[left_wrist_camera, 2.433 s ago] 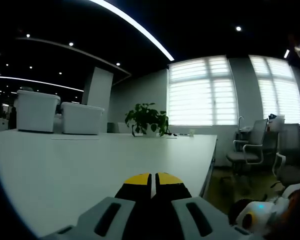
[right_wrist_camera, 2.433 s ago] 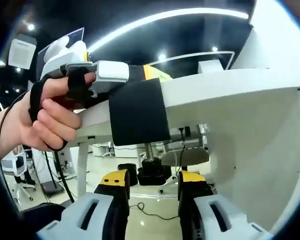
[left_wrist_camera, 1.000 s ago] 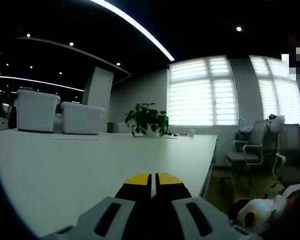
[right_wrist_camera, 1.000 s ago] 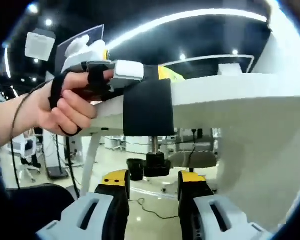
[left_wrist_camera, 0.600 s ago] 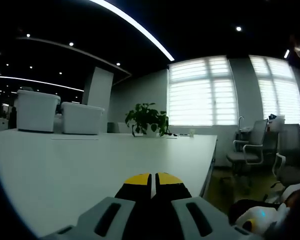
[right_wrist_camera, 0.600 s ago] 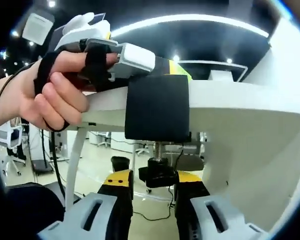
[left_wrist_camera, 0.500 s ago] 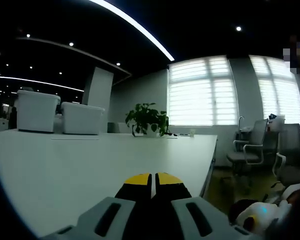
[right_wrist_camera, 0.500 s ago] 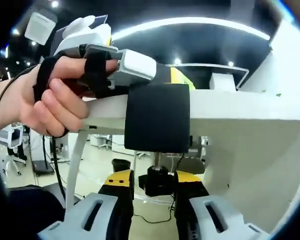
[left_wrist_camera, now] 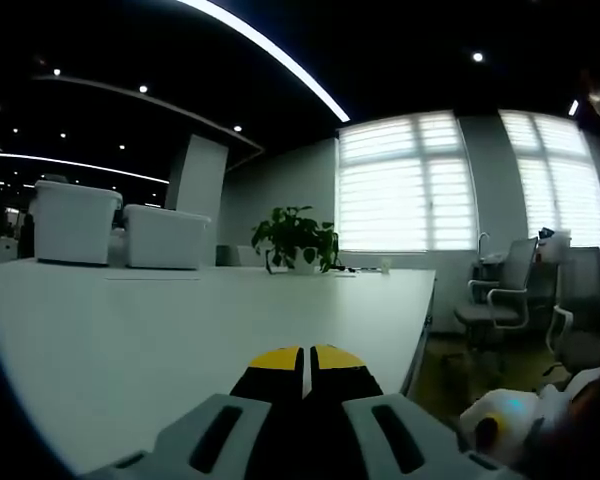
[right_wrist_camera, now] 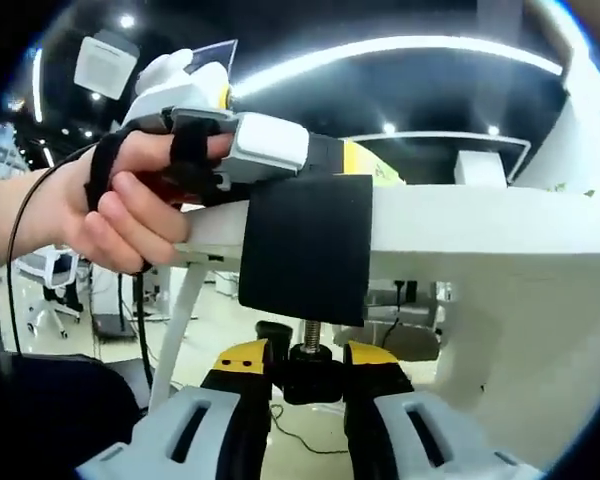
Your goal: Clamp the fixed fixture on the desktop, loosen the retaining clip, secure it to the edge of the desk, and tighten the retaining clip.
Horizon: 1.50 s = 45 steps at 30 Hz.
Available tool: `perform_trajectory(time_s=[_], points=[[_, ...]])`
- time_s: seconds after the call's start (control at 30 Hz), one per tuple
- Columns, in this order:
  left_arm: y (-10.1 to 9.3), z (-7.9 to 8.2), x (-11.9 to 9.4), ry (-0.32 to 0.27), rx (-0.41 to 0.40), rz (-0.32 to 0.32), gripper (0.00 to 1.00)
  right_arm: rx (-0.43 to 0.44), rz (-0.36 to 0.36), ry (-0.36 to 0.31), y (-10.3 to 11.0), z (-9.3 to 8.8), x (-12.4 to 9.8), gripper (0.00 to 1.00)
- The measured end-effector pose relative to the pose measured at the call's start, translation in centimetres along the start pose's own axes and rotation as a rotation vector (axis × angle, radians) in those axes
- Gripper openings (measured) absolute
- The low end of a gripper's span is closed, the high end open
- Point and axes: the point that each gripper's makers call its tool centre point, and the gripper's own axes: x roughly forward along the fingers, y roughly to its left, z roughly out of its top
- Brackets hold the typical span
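With no writing readable, right tongs (right_wrist_camera: 308, 362) pinching the black fixture's (right_wrist_camera: 305, 247) screw knob (right_wrist_camera: 310, 377), left tongs (left_wrist_camera: 306, 357) closed together.

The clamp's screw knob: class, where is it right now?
In the right gripper view, the black screw knob sits low at centre between the right gripper jaws, below the black clamp that straddles the white desk edge.

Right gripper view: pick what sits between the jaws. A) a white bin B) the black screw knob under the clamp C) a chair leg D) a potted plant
B: the black knob on the threaded screw below the black clamp sits between the right gripper's yellow-tipped jaws, under the desk edge.
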Motion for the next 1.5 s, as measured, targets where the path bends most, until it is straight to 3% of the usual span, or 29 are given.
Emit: perform_trajectory(time_s=[0.1,0.17,0.3,0.47,0.6,0.63,0.7,0.73,0.77,0.83,0.93,1.23,1.3,1.43,1.5], points=[[0.0,-0.1,0.0,0.002,0.013,0.001,0.04,0.029,0.159,-0.008,0.6,0.2,-0.2,0.25],[0.0,-0.1,0.0,0.003,0.013,0.001,0.04,0.030,0.204,-0.006,0.8,0.2,-0.4,0.25],[0.0,-0.1,0.0,0.003,0.010,0.001,0.04,0.006,0.218,-0.005,0.9,0.1,0.0,0.25],[0.0,-0.1,0.0,0.002,0.021,0.000,0.04,0.022,0.169,0.007,1.1,-0.2,-0.1,0.27],[0.1,-0.1,0.0,0.003,0.015,0.000,0.04,0.046,0.126,0.035,1.2,-0.7,-1.2,0.37],[0.1,-0.1,0.0,0.003,0.013,0.000,0.04,0.056,0.102,0.039,1.2,-0.9,-1.6,0.39],[0.1,-0.1,0.0,0.003,0.013,0.000,0.04,0.045,-0.053,0.067,-0.5,-2.1,-1.9,0.40],[0.1,-0.1,0.1,0.003,0.014,0.000,0.04,0.050,-0.082,0.076,-0.7,-2.4,-2.1,0.41],[0.2,-0.1,0.1,0.002,0.014,0.001,0.04,0.139,-0.115,0.050,-0.5,-2.3,-2.1,0.41],[0.2,-0.1,0.1,0.002,0.020,0.008,0.04,0.214,-0.150,0.042,-0.8,-2.4,-2.0,0.42],[0.2,-0.1,0.1,0.003,0.016,0.007,0.04,0.198,-0.214,0.029,-1.5,-1.8,-1.7,0.42],[0.2,-0.1,0.0,0.001,0.019,0.008,0.04,0.205,-0.216,0.028,-1.2,-1.3,-1.0,0.27],[0.1,0.0,0.0,0.002,0.017,0.008,0.04,0.127,-0.197,0.024,-1.0,-1.2,-0.8,0.26],[0.1,0.0,0.0,0.002,0.013,0.007,0.04,0.124,-0.155,0.020,-1.0,-1.2,-0.8,0.26],[0.1,0.0,0.0,0.003,0.014,0.007,0.04,0.083,-0.095,0.027,-0.6,-1.2,-0.7,0.26]])
